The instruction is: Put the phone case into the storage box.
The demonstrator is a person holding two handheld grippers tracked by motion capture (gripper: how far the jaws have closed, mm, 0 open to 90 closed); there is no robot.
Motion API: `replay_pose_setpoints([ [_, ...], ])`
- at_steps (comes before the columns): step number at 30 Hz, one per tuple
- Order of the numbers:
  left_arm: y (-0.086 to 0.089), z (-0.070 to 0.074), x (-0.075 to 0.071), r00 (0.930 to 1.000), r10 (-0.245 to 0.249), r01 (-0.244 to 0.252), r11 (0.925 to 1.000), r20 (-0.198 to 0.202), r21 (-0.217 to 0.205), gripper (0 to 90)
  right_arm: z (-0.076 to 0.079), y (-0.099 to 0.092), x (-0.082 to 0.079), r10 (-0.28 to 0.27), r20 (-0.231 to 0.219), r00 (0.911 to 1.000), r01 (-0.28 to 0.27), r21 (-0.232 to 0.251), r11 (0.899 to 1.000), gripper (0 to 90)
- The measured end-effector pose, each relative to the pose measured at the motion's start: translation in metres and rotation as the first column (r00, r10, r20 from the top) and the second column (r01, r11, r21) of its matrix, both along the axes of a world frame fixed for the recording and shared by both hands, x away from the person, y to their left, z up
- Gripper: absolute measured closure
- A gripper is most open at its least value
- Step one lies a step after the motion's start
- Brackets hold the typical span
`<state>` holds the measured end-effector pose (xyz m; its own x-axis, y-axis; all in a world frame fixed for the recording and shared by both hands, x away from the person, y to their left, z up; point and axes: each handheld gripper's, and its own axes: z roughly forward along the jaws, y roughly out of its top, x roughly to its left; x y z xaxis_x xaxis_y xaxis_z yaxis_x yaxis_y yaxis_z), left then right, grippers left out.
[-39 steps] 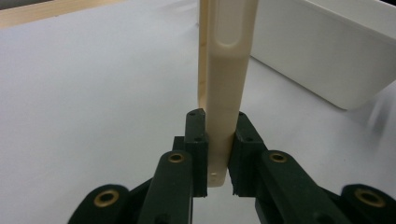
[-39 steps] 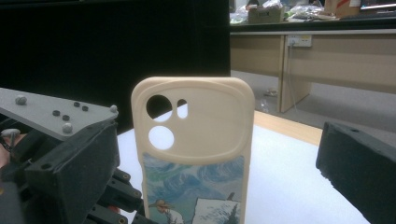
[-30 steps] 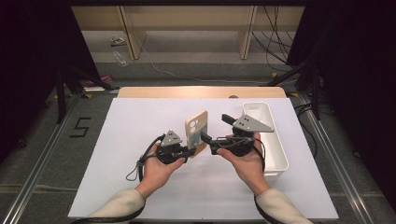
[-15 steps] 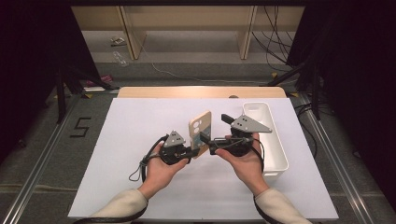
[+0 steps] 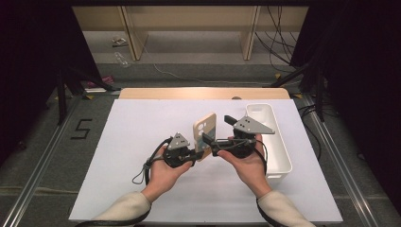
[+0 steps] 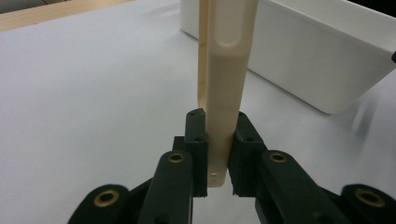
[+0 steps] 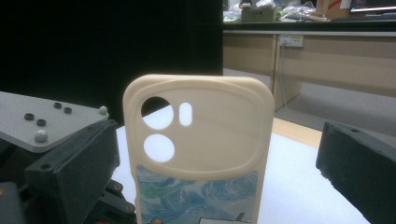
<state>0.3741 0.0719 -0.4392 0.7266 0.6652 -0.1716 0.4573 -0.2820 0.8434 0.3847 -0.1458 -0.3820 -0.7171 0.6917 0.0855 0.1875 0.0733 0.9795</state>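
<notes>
Phone case held upright between my two tools above the white surface (image 5: 142, 142). The cream phone case (image 5: 204, 135), with camera cut-outs near its top and a blue wave print lower down, stands on end just left of the white bin (image 5: 279, 142), clear of it and lifted off the surface.

My left hand-held gripper (image 5: 196, 150) is closed almost fully on the bottom edge of the case; in the left gripper view the two black pads (image 6: 198, 140) press on either face of the thin wall, so the hold is narrow and low. My right hand-held gripper (image 5: 211, 143) reaches toward the case from the bin side. In the right gripper view its jaws stand wide on either side of the case without touching it, so it carries nothing.

Risks, as I judge them: the grip sits at one end of a tall, flexible shell, so a nudge from the right tool could pivot or bend the case out of the pads. If the left jaws release before the right ones close, the case would fall flat beside the bin instead of passing across.
</notes>
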Motion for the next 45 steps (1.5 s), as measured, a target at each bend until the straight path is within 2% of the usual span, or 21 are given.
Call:
replay_pose_setpoints([
  [25,-0.012,-0.001,-0.004,0.9996,-0.027,0.027,0.9996,-0.005,0.005,79.3,0.000,0.007,0.001,-0.004,0.001,1.0000,0.004,-0.005,1.000,0.3],
  [45,-0.015,-0.003,-0.005,0.9994,-0.034,0.034,0.9994,-0.008,0.007,79.3,-0.002,0.011,0.004,-0.018,-0.002,0.9998,0.018,-0.011,1.000,0.3],
])
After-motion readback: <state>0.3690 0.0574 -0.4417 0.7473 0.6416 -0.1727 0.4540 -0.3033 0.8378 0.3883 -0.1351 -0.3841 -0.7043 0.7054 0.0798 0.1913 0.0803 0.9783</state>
